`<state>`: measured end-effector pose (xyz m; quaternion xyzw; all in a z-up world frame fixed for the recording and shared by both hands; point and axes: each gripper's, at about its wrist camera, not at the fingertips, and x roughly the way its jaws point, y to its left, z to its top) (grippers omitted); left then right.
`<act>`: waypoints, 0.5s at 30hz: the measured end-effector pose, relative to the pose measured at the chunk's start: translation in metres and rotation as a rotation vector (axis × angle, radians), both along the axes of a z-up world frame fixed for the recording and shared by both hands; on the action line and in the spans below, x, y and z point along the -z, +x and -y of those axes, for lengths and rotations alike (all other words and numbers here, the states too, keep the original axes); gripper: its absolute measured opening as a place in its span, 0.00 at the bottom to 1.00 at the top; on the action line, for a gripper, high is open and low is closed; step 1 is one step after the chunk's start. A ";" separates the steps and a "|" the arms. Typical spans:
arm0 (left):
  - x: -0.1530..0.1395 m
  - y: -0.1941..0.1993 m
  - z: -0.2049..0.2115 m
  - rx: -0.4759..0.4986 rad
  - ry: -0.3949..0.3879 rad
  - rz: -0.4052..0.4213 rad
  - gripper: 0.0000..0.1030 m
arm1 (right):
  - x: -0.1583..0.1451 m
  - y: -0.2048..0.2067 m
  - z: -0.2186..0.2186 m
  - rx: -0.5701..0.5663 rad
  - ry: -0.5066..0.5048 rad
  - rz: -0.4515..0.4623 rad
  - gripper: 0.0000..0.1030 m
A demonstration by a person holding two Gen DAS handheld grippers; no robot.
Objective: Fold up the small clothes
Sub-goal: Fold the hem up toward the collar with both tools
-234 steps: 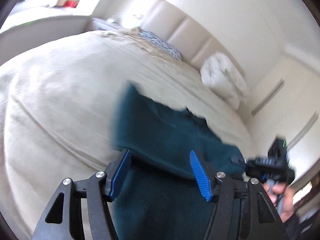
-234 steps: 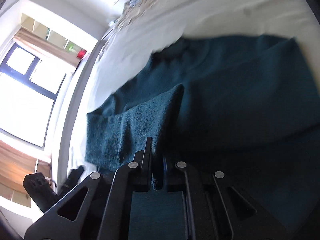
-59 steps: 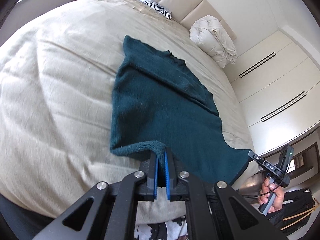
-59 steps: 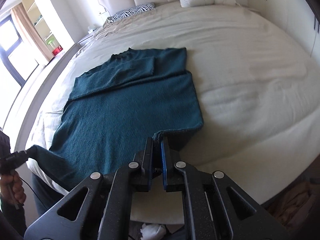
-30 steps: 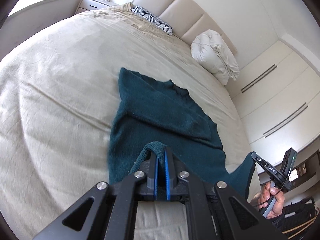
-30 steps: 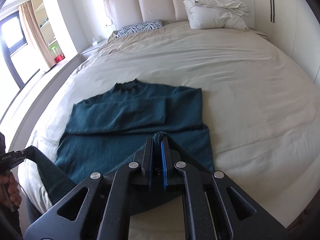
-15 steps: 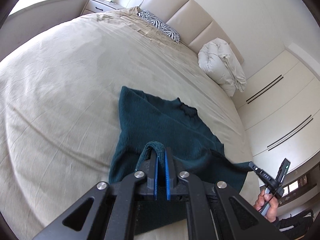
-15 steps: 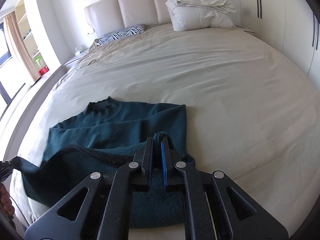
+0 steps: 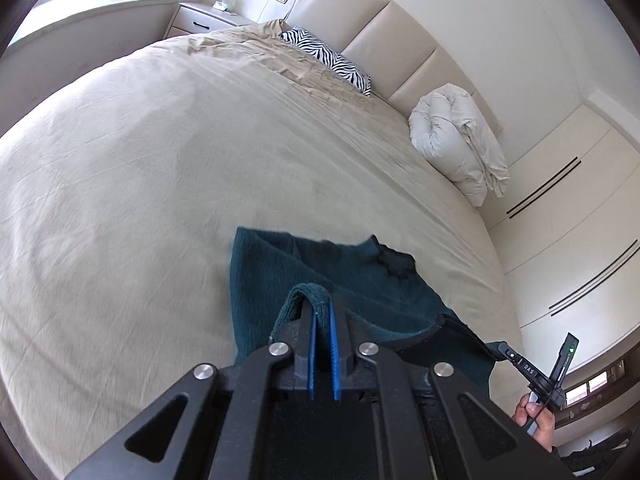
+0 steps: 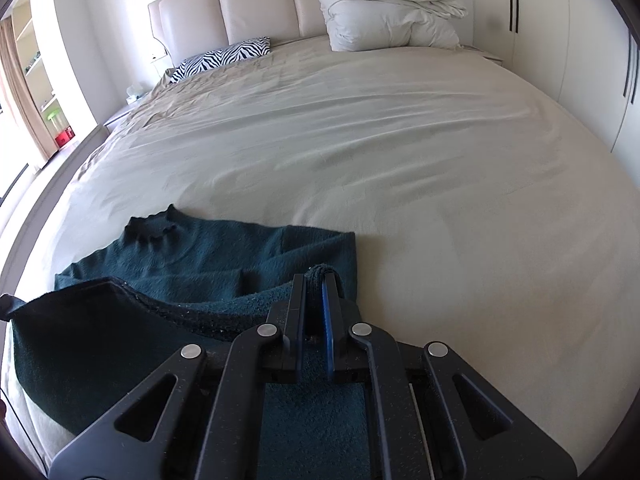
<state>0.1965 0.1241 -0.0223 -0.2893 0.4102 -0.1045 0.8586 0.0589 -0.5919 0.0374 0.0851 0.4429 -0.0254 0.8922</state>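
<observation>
Left gripper (image 9: pixel 322 312): we hold it clamped tight on a folded-over hem corner of the teal sweater (image 9: pixel 360 280), knit bunched over the fingertips.
Right gripper (image 10: pixel 314 280): pinched closed on the other hem corner, cloth wrapped round its tips (a thick roll of it).
Sweater's place: its collar (image 10: pixel 152 226) and shoulders lie flat on the bed (image 10: pixel 400 140), near the foot edge; the lower half hangs lifted between our two grippers, above the chest.
How it will handle: we judge it soft, limp and fairly light, with a fuzzy knit that grips the pads well. It sags between the corners, so we must keep the hem taut or it will crease.
Where to hold: the two hem corners, as we do now, look right for laying the bottom edge up toward the shoulders.
Hard to see: the sweater's underside, the sleeves' full lie and the bed's near edge are hidden behind gripper frames.
Beyond: a zebra pillow (image 10: pixel 224 56) and rolled duvet (image 10: pixel 388 8) sit well apart at the headboard.
</observation>
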 end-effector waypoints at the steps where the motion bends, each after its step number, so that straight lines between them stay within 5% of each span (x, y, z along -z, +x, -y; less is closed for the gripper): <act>1: 0.002 0.007 0.000 -0.003 0.006 -0.005 0.06 | 0.002 0.006 0.000 0.000 -0.001 -0.002 0.06; 15: 0.043 0.070 0.001 -0.024 0.038 -0.070 0.06 | 0.057 0.084 0.013 0.053 0.045 -0.072 0.06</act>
